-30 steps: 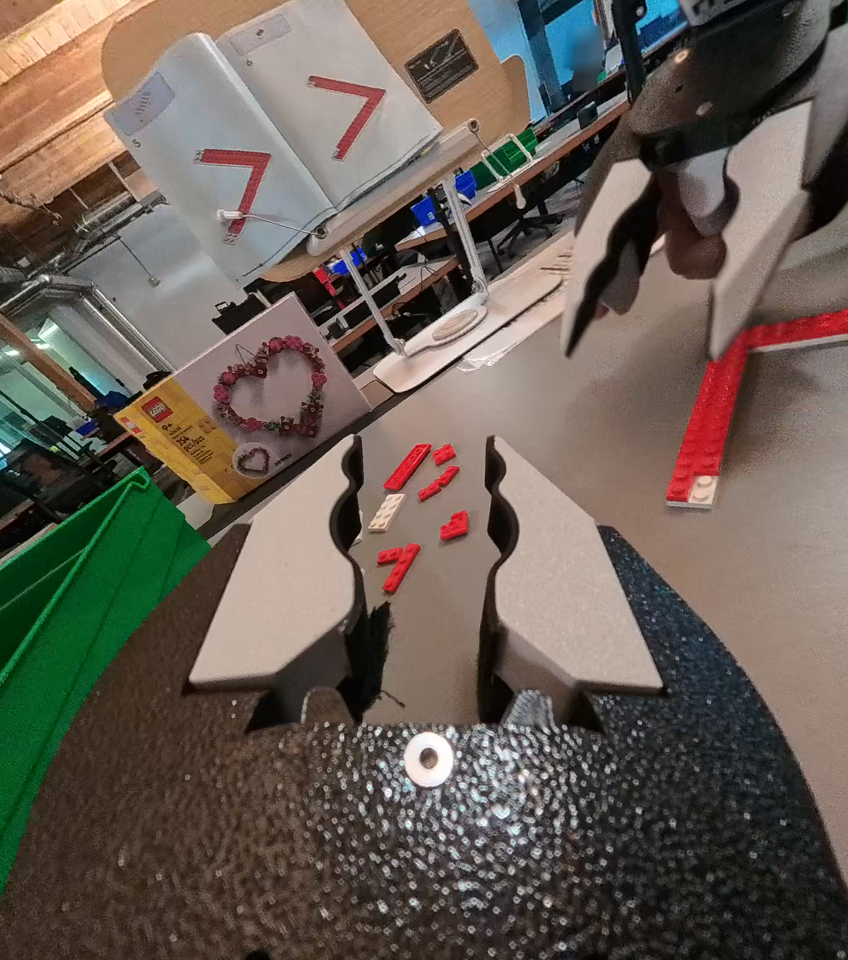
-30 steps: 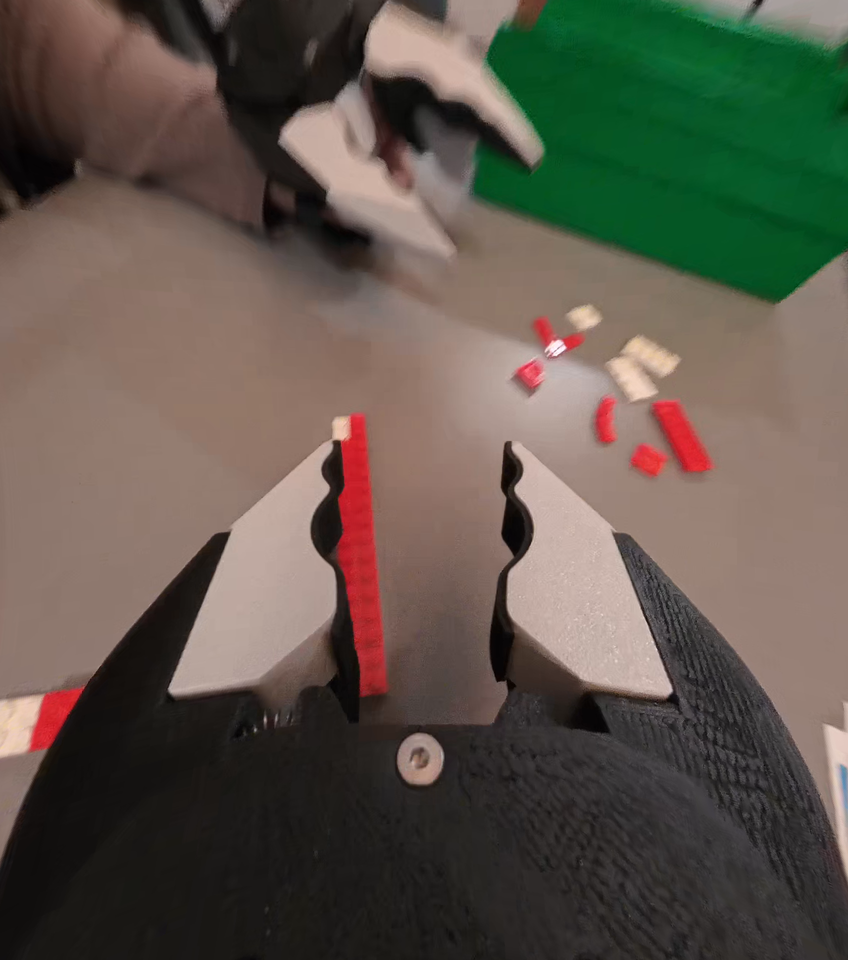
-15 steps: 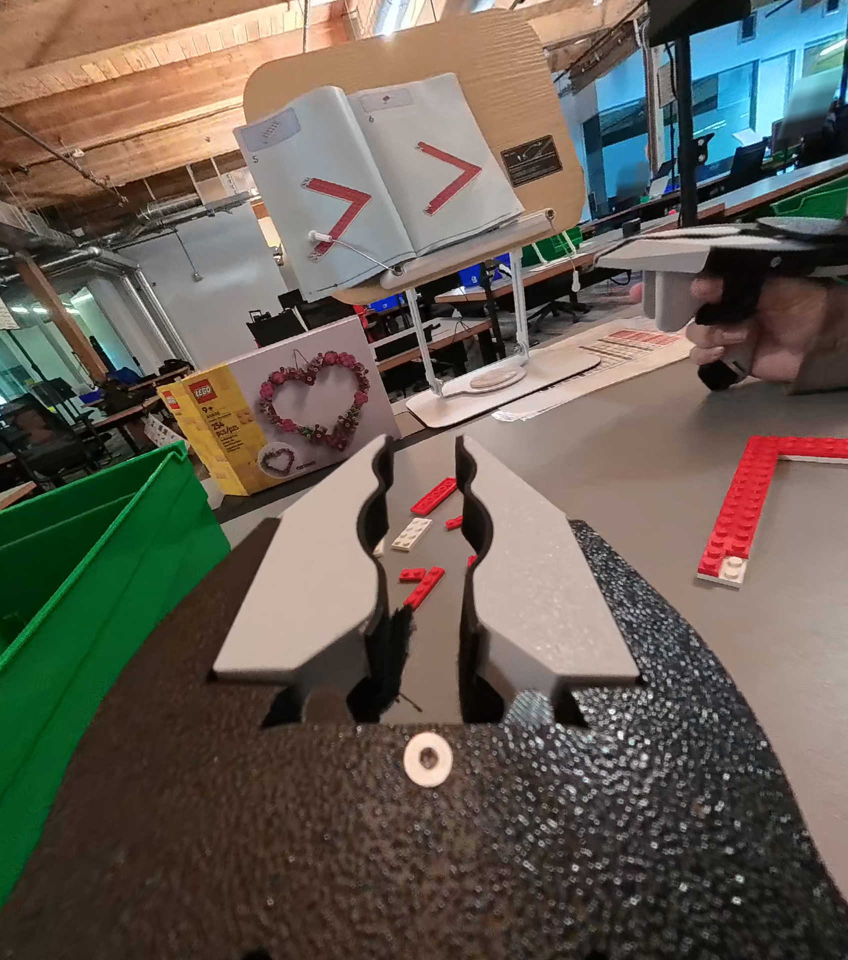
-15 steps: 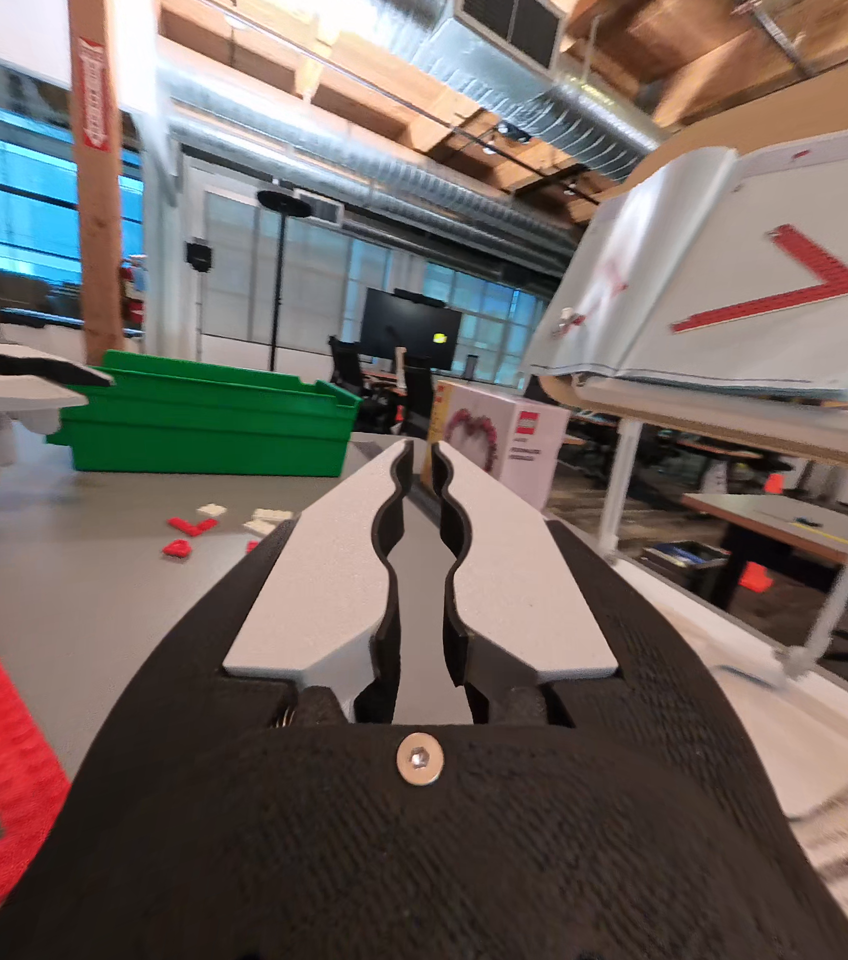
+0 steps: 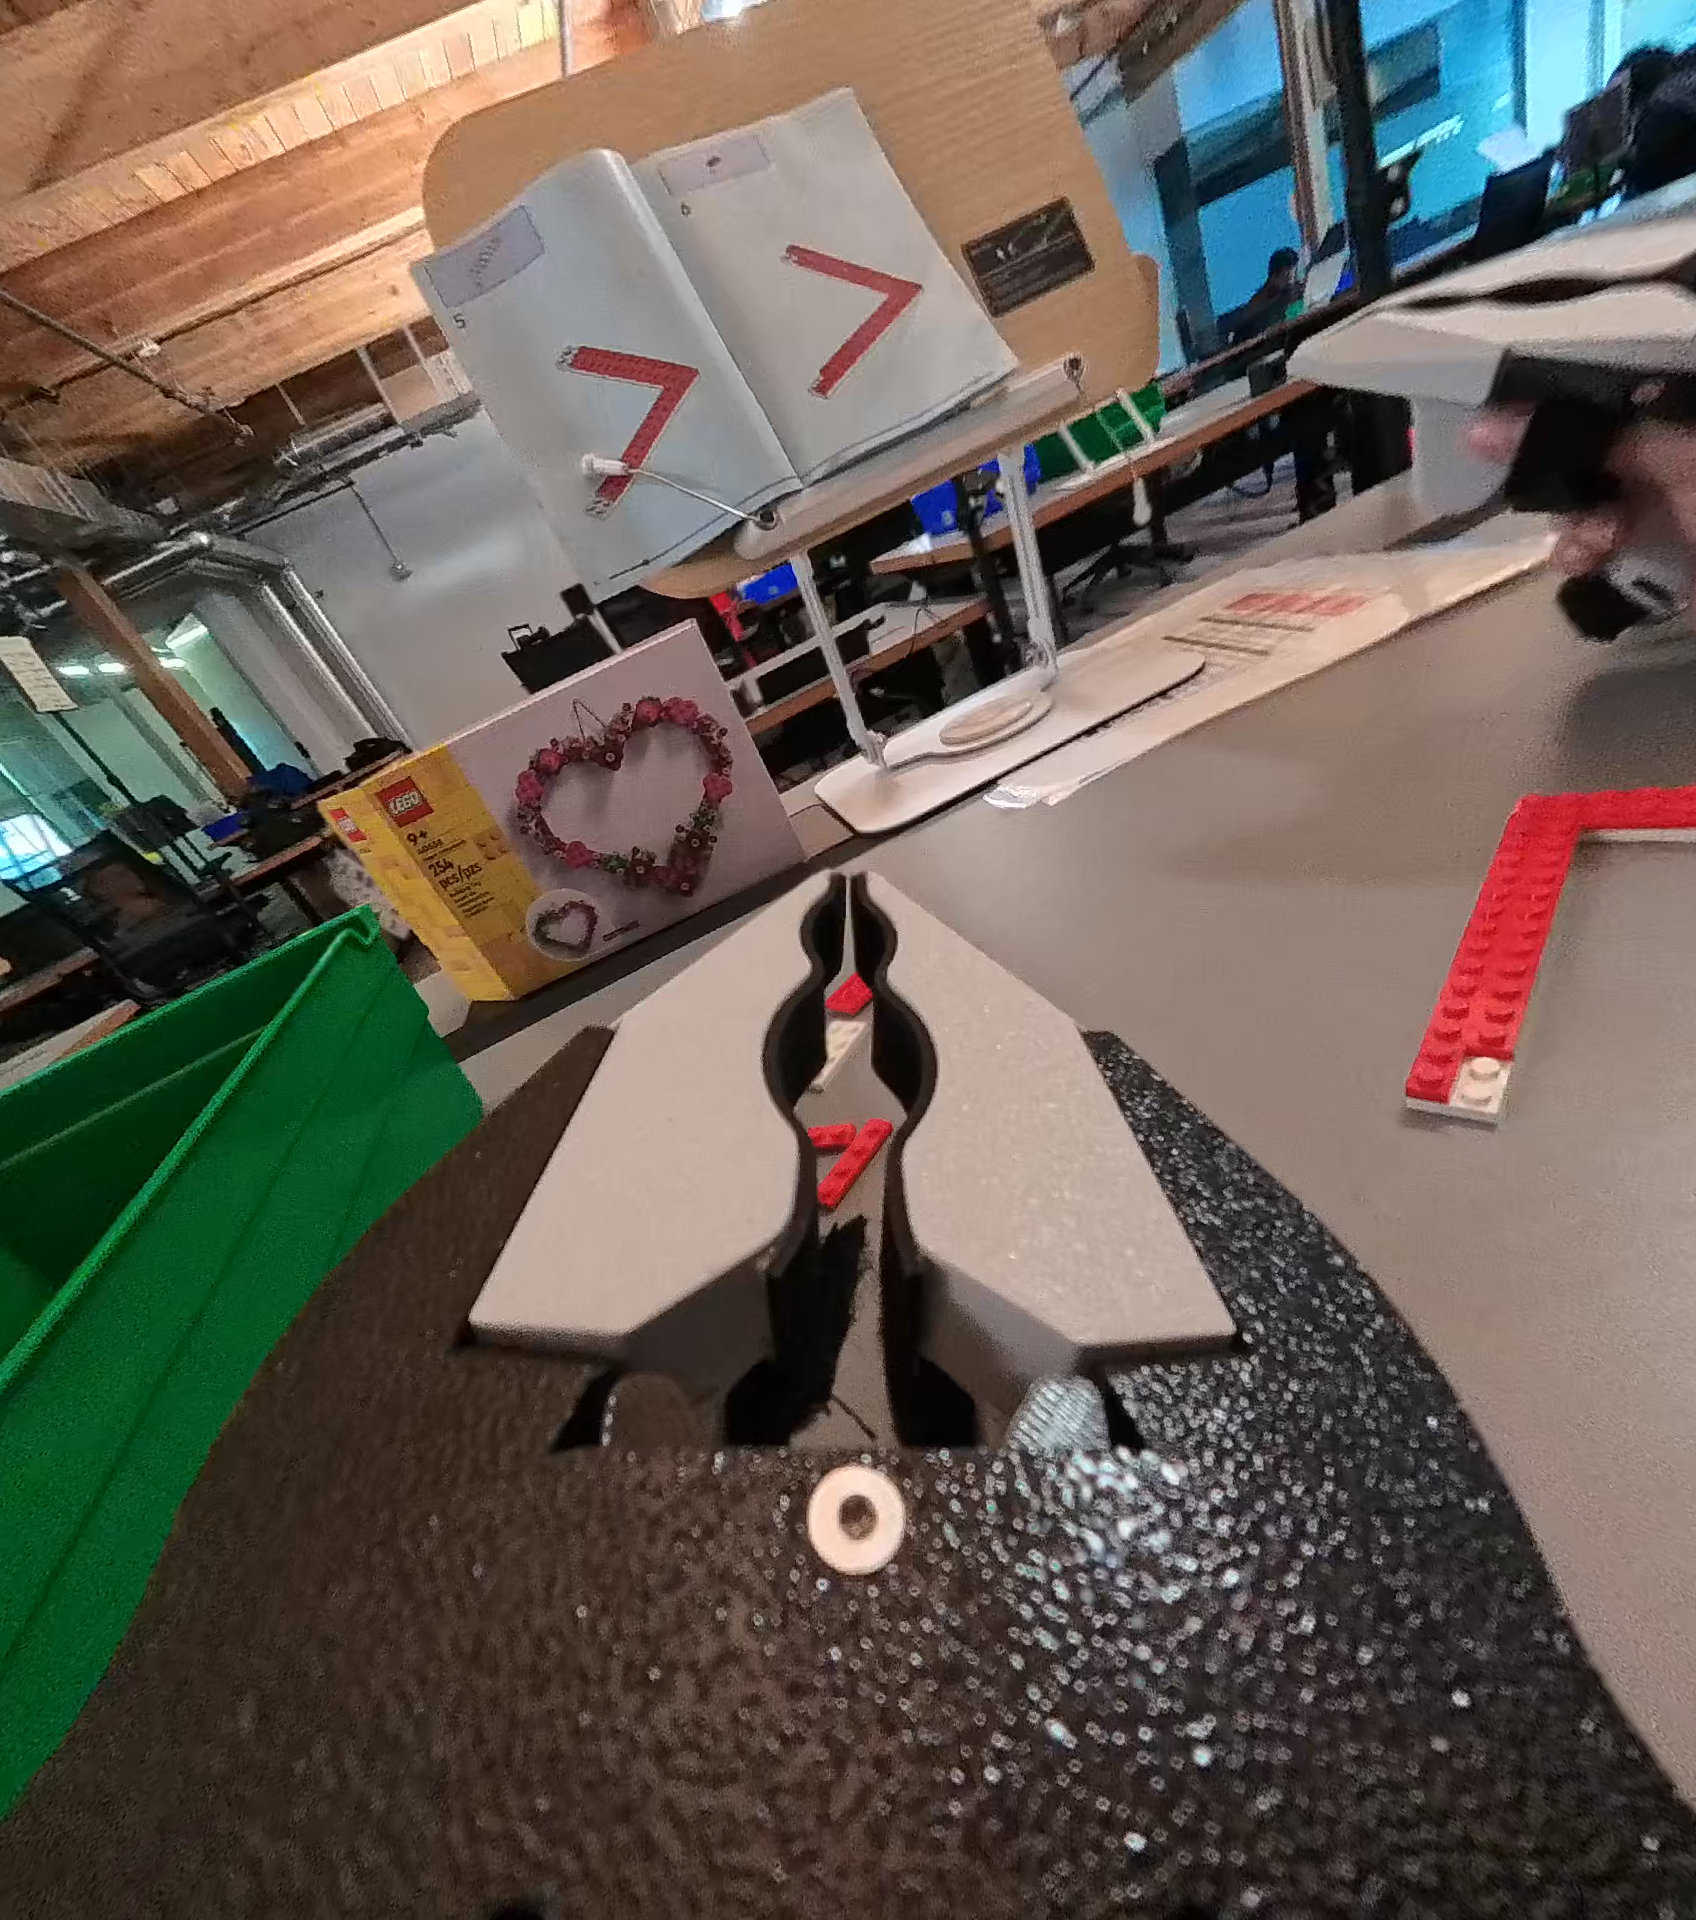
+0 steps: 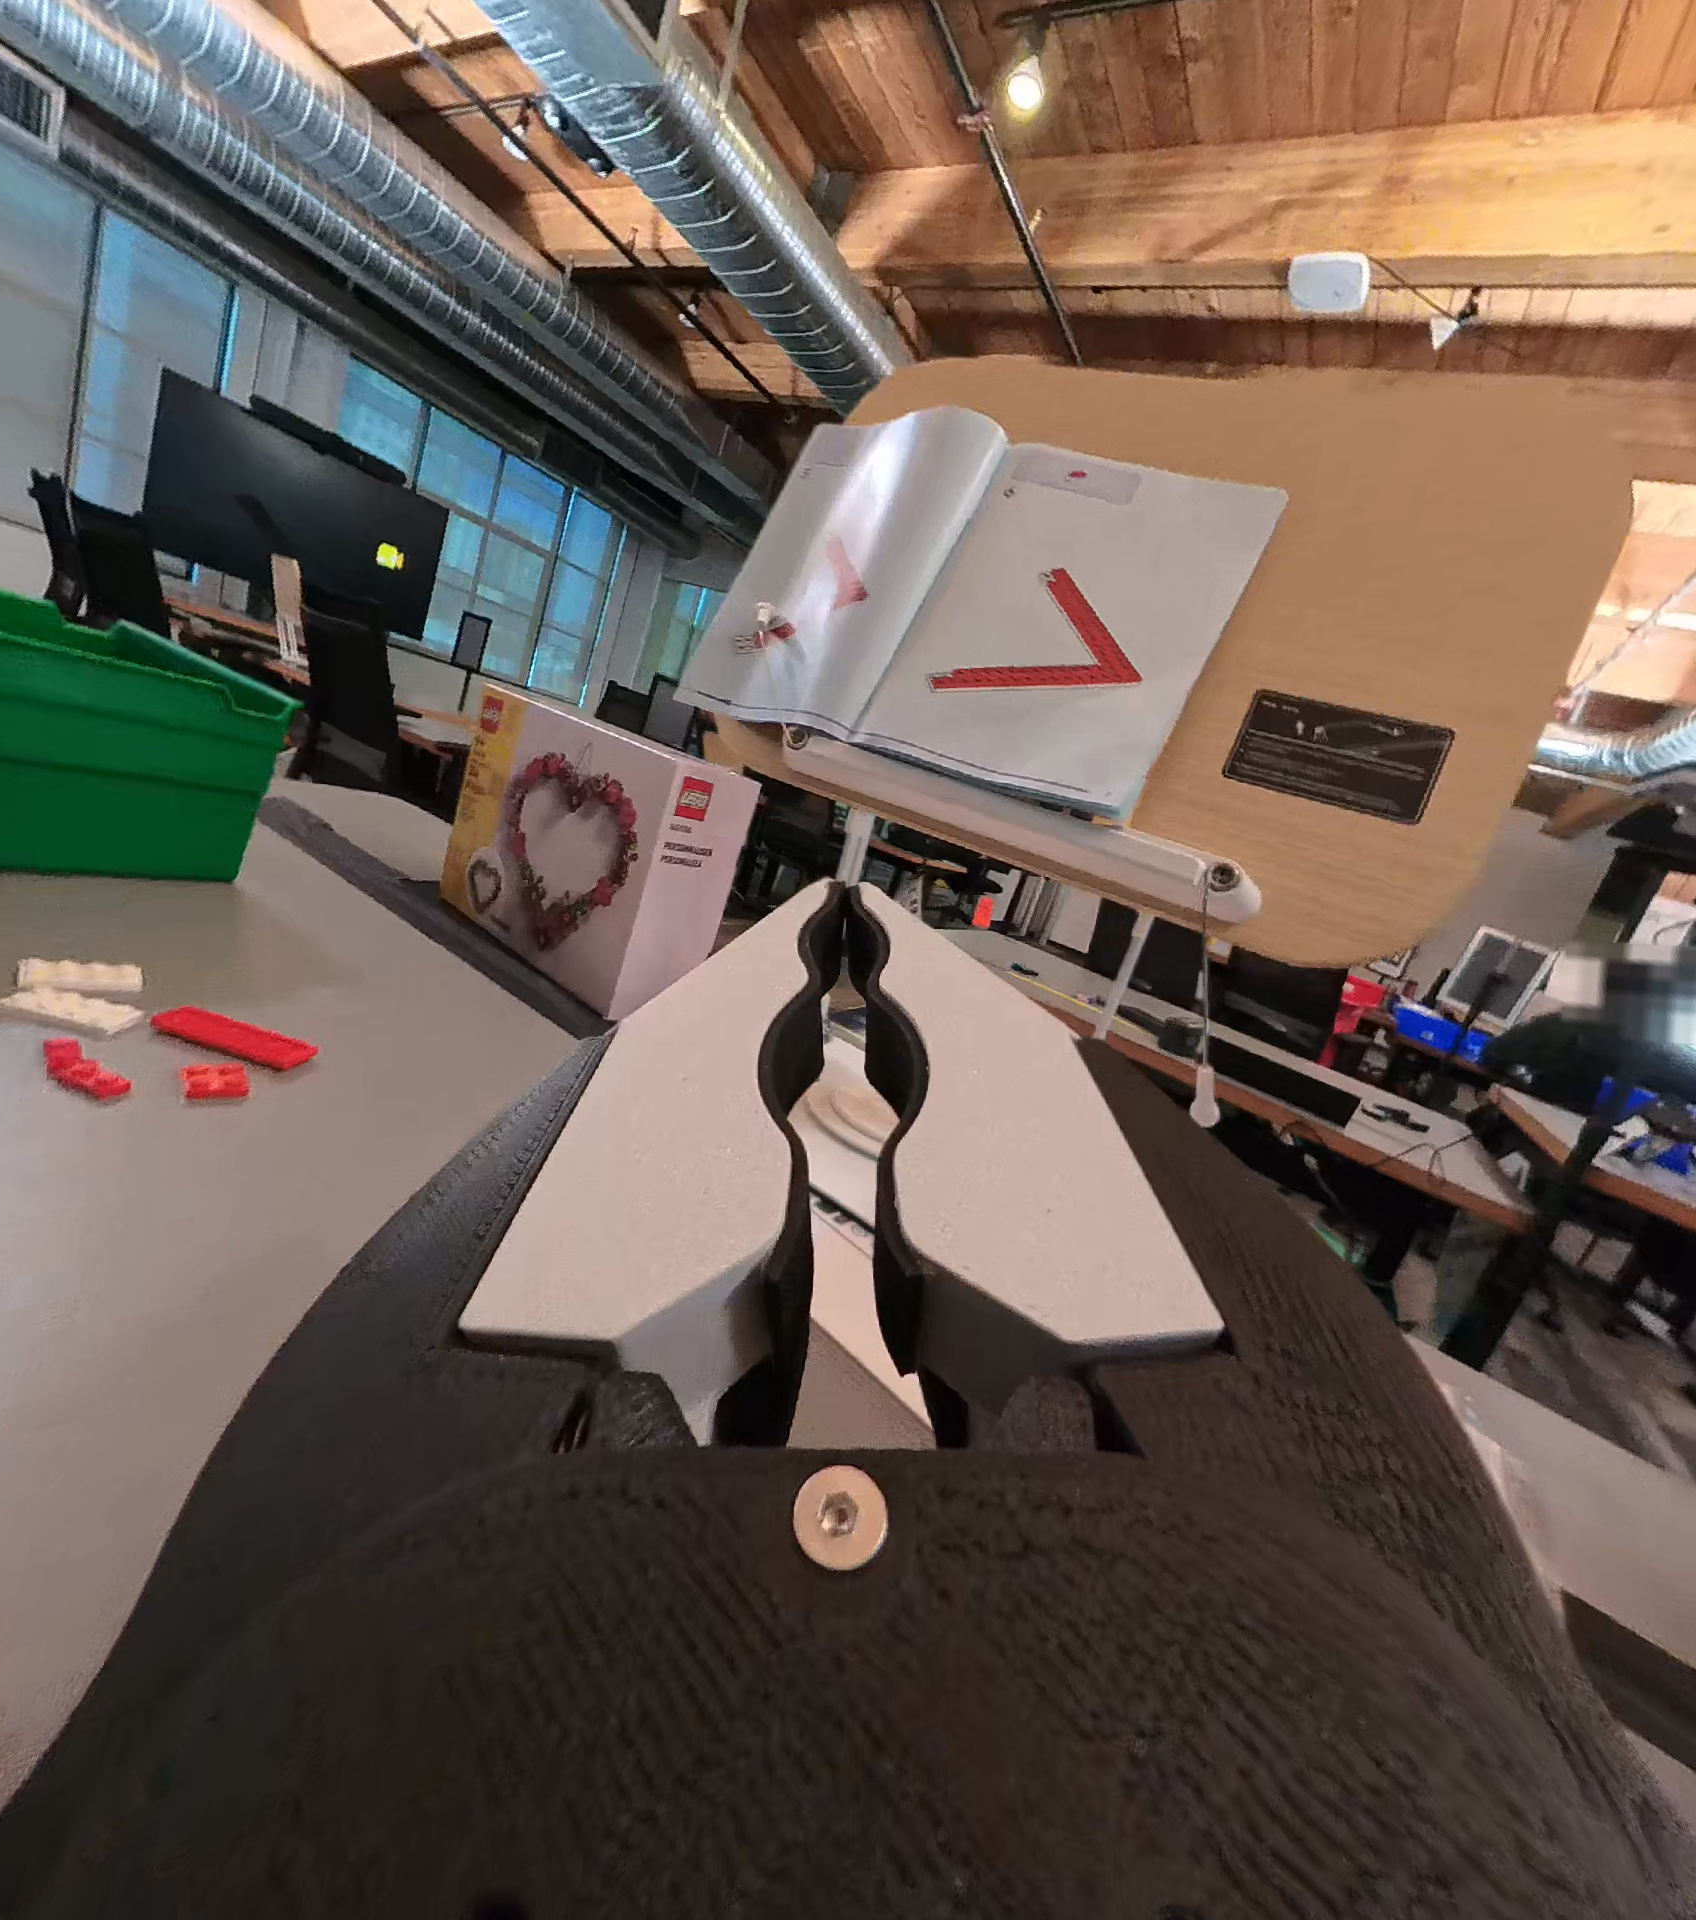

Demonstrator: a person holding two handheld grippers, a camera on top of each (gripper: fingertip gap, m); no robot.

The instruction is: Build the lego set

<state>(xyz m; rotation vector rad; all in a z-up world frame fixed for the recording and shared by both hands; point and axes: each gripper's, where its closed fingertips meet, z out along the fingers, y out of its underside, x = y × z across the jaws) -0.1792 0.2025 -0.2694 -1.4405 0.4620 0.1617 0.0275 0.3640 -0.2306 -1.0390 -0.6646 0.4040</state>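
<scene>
A red L-shaped lego piece lies flat on the grey table at the right of the left wrist view, with a small white plate at its near end. Loose red and white lego plates lie on the table left of my right gripper; some show between my left gripper's fingers. My left gripper is shut and empty, low over the table. My right gripper is shut and empty, raised and level; it also shows at the upper right of the left wrist view.
A green bin stands at the left, also seen in the right wrist view. The lego box and an open instruction book on a stand are at the table's far edge. Printed sheets lie near the stand. The tips of one gripper are about 25 centimetres away from the tips of the other. About 15 centimetres separates my left fingertips from the small white plate.
Both grippers closed from open to shut. The right gripper lifted off the red L piece and tilted up to level. The left gripper dropped lower towards the loose plates.
</scene>
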